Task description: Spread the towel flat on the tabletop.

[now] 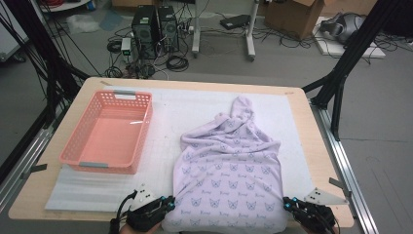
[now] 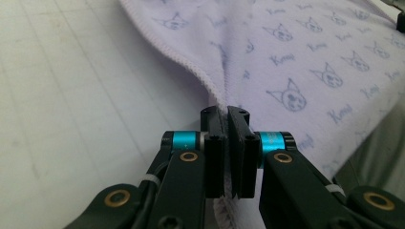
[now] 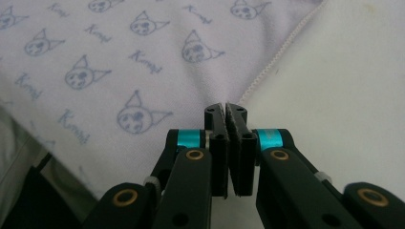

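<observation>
1. I see a pale wooden table (image 1: 311, 146) under a white padded mat (image 1: 165, 117); behind it, grey floor with two black computer towers (image 1: 156, 30) and cables.
2. A lilac cat-print cloth (image 1: 229, 170) lies on the mat, right of an orange plastic basket (image 1: 108, 130).
3. My left gripper (image 2: 226, 114) pinches its stitched left edge; my right gripper (image 3: 225, 110) is clamped at the right hem.

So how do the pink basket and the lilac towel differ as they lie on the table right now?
The pink basket is a rigid, slotted tub standing free at the table's far left; the lilac towel is soft, printed with cat faces, rumpled and bunched to a peak at its far end. The basket is untouched; the towel's near corners are pinched by the left tongs and right tongs. Both rest on the white mat.
</observation>
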### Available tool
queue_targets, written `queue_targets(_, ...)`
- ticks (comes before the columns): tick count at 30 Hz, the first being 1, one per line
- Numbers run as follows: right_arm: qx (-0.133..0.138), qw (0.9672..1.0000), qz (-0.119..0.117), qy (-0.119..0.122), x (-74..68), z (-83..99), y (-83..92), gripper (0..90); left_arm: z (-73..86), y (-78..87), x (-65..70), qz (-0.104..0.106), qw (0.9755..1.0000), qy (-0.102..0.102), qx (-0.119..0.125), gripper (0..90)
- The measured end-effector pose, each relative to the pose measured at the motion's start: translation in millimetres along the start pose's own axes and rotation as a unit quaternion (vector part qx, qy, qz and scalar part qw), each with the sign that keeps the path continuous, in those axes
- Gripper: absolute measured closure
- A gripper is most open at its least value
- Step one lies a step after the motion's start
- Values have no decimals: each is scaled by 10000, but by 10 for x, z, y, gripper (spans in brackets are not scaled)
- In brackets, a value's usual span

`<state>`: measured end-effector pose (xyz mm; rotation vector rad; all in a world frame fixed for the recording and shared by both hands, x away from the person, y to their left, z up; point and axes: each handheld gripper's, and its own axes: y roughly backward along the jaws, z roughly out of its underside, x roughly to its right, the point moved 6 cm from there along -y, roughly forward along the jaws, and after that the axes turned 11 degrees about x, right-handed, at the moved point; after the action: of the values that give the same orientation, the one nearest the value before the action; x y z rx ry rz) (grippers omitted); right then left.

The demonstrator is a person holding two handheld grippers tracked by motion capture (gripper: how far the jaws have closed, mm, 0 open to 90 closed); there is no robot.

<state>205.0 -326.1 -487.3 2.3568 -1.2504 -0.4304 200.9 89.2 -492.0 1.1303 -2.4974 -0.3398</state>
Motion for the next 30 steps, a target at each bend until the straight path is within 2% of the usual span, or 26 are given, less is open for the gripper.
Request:
queue_targets(5,-199,9996,-158,112,-142,98,175,879,123,201,104,93,9999,35,-100,853)
queue_targets(7,-303,9992,-184,182,-197,146,247,878,184,260,180,202,9996,-50,-194,851)
queue_targets(8,-325,9991,-189,178,-223,165,264,867,177,267,202,221,9996,-65,-157,841)
queue_targets(9,-302,9992,-187,191,-238,167,270,840,177,267,202,221,9996,-65,-157,806)
queue_targets(10,-254,9994,-175,163,-238,155,259,764,150,260,212,230,9996,-105,-88,718)
queue_targets(11,-153,9998,-108,102,-219,125,243,694,77,214,205,225,9995,-182,84,641)
queue_targets(13,80,10000,-22,-38,-175,56,193,647,-1,137,151,172,9991,-304,240,590)
queue_targets(15,158,9997,156,-82,-120,9,106,617,-77,41,55,77,9995,-167,265,536)
queue_targets(16,149,9995,245,-102,-91,-3,55,616,-77,41,55,77,9995,-167,265,522)
queue_targets(17,133,9994,319,-98,-64,-12,4,612,-149,-60,-53,-59,9996,-83,263,518)
queue_targets(18,124,9991,391,-93,-39,-23,-42,600,-185,-113,-103,-126,9996,-37,258,513)
queue_targets(19,128,9990,417,-134,-24,-39,-87,596,-185,-113,-103,-126,9996,-37,258,509)
queue_targets(20,146,9989,417,-123,-10,-59,-127,593,-240,-217,-179,-151,9996,69,226,509)
queue_targets(21,151,9988,444,-142,-4,-79,-161,593,-240,-217,-179,-151,9996,69,226,506)
queue_targets(22,133,9988,465,-109,5,-94,-191,599,-255,-326,-224,-132,9997,182,71,494)
queue_targets(23,138,9987,479,-111,8,-106,-211,621,-243,-374,-229,-134,9997,187,-34,490)
queue_targets(24,139,9986,487,-119,13,-112,-221,654,-246,-390,-222,-199,9998,99,8,494)
queue_targets(25,151,9988,457,-120,15,-112,-221,728,-246,-390,-222,-199,9998,99,8,548)
queue_targets(26,136,9992,349,-147,7,-107,-210,835,-238,-393,-210,-272,9996,-4,-32,659)
queue_targets(27,131,9994,252,-175,-8,-102,-202,860,-222,-380,-195,-392,9990,-229,-55,846)
queue_targets(28,86,9995,253,-140,-17,-97,-185,868,-208,-361,-183,-339,9991,-257,-68,873)
queue_targets(29,38,9997,205,-102,-26,-92,-166,870,-184,-300,-168,-317,9993,-147,-99,878)
queue_targets(30,-7,9998,171,-104,-36,-82,-137,872,-164,-252,-158,-326,9993,-161,-106,880)
